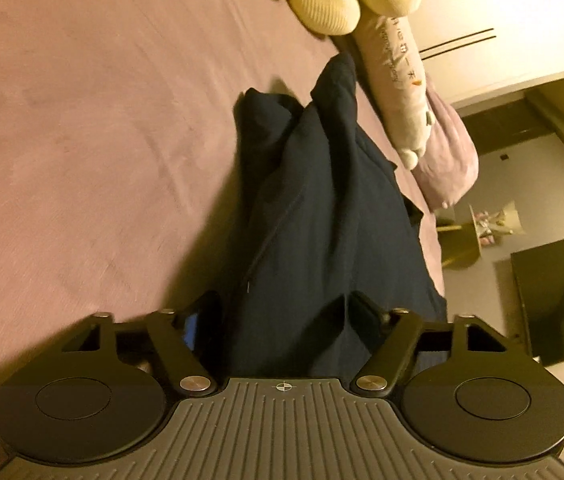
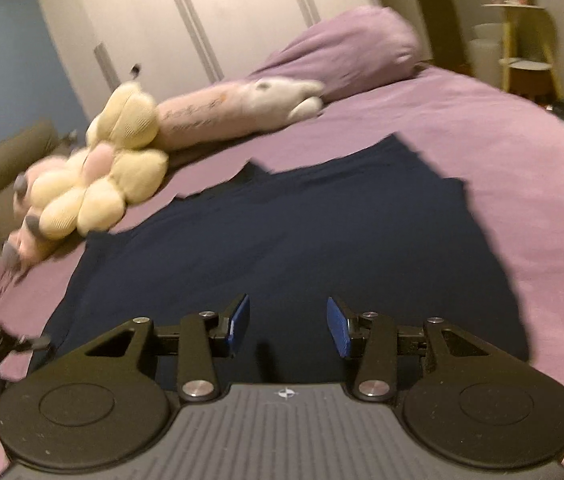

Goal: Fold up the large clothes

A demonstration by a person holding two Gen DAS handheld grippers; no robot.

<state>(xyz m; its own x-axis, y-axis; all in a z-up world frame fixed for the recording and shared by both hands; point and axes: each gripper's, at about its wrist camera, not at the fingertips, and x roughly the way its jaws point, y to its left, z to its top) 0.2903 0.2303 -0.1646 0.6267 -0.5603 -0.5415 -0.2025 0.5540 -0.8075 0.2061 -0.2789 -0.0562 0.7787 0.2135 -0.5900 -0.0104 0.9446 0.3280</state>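
The navy garment (image 2: 282, 240) lies spread flat on the purple bed sheet (image 2: 482, 140); which kind of clothing it is, I cannot tell. In the left wrist view the same dark cloth (image 1: 314, 208) is gathered into a long bunch that runs between the two fingers of the left gripper (image 1: 286, 312). The fingers stand wide, with the cloth filling the gap, and I cannot tell if they really pinch it. The right gripper (image 2: 288, 326) is above the near part of the garment, its blue pads (image 2: 240, 322) clearly apart and holding nothing. Beside the far edge of the garment lies a cream flower-shaped plush (image 2: 114, 168), touching a long pink plush pillow (image 2: 234, 108). Behind them are a purple pillow (image 2: 354, 44) and a white wardrobe (image 2: 202, 12).
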